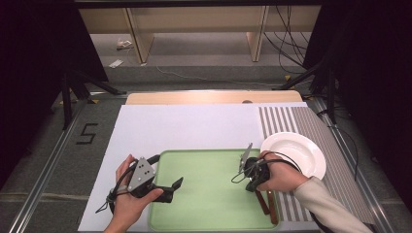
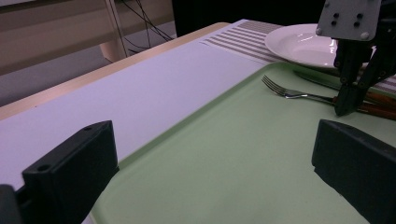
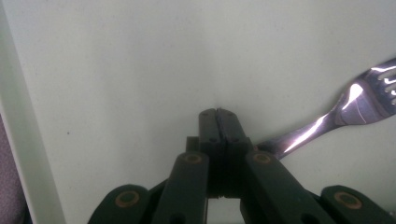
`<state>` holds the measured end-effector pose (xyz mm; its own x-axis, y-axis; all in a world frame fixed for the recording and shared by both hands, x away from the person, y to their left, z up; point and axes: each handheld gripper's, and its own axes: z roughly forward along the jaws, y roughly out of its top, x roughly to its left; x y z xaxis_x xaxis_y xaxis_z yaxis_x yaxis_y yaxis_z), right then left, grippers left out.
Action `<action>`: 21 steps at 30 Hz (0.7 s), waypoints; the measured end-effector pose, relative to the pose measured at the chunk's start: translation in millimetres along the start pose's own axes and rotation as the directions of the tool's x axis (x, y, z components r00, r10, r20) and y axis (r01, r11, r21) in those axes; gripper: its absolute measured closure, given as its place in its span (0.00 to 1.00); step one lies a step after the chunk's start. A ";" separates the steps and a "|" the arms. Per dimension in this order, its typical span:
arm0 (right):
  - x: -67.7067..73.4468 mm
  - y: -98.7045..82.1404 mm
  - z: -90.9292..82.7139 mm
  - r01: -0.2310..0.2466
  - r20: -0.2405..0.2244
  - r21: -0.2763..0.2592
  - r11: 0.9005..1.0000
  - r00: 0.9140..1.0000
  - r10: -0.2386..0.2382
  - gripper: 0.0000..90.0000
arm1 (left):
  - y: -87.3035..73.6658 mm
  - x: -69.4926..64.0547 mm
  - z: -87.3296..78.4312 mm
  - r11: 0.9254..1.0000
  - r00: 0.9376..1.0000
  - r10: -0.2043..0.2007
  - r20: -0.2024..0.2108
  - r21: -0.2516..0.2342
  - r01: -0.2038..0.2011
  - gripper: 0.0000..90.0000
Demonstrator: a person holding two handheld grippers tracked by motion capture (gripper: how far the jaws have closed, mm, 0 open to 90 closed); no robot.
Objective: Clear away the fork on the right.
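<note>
A green tray (image 1: 209, 151) lies at the table's near edge. On its right part lies a fork (image 2: 289, 93) with a wooden handle, and a knife (image 2: 317, 79) lies just beyond it. Their two brown handles (image 1: 266, 204) stick out below my right hand. My right gripper (image 1: 251, 182) points down at the tray (image 3: 116, 70), shut with nothing between its jaws. Its tips (image 3: 218, 113) sit just beside the fork's neck (image 3: 299, 133), also seen from the left gripper view (image 2: 348, 100). My left gripper (image 1: 174, 190) rests at the tray's left edge, open and holding nothing (image 2: 215, 140).
A white plate (image 1: 294, 153) stands on a striped mat (image 1: 291, 119) right of the tray, also seen from the left gripper (image 2: 303, 44). A pale sheet (image 1: 184, 126) covers the table beyond the tray. Shelving legs and cables are on the floor behind.
</note>
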<state>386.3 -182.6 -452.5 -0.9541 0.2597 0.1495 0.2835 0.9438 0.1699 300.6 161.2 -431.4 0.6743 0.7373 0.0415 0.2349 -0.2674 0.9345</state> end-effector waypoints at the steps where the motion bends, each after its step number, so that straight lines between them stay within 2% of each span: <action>1: 0.0 -1.4 -0.4 -0.002 -0.004 0.001 1.000 1.000 0.002 1.00 | 0.0 0.1 0.0 1.000 1.000 0.001 -0.001 0.000 -0.001 0.00; 5: -0.4 -7.1 -1.1 -0.002 -0.003 -0.010 1.000 1.000 0.002 1.00 | 0.0 0.2 -0.1 1.000 1.000 -0.001 -0.002 -0.001 0.001 0.00; 9: 0.8 -12.7 -2.7 -0.026 -0.009 -0.001 1.000 1.000 0.026 1.00 | 0.2 0.0 0.0 1.000 1.000 -0.001 -0.002 -0.002 0.001 0.00; 12: 0.3 -15.8 -2.7 -0.017 -0.006 -0.009 1.000 1.000 0.017 1.00 | 0.2 0.2 -0.1 1.000 1.000 -0.001 -0.004 -0.002 0.001 0.00; 15: -2.1 -17.2 -4.2 -0.021 -0.005 0.014 1.000 1.000 0.021 1.00 | 0.0 0.2 -0.1 1.000 1.000 0.001 -0.001 0.000 -0.001 0.00; 16: -2.5 -18.4 -3.6 -0.027 -0.008 0.003 1.000 1.000 0.027 1.00 | 0.0 0.3 -0.2 1.000 1.000 0.000 -0.002 0.000 0.000 0.00; 17: -2.3 -18.7 -4.6 -0.041 -0.011 0.013 0.999 0.999 0.041 1.00 | 0.0 0.5 -0.2 1.000 1.000 -0.002 -0.002 -0.002 0.002 0.00; 21: -2.8 -20.7 -4.4 -0.028 -0.004 0.005 1.000 1.000 0.028 1.00 | 0.2 0.3 -0.2 1.000 1.000 -0.001 -0.002 -0.001 0.001 0.00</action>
<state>383.5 -203.8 -452.2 -0.9453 0.2854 0.1577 0.3097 0.9372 0.1604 300.7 161.5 -431.1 0.6723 0.7391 0.0410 0.2349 -0.2655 0.9351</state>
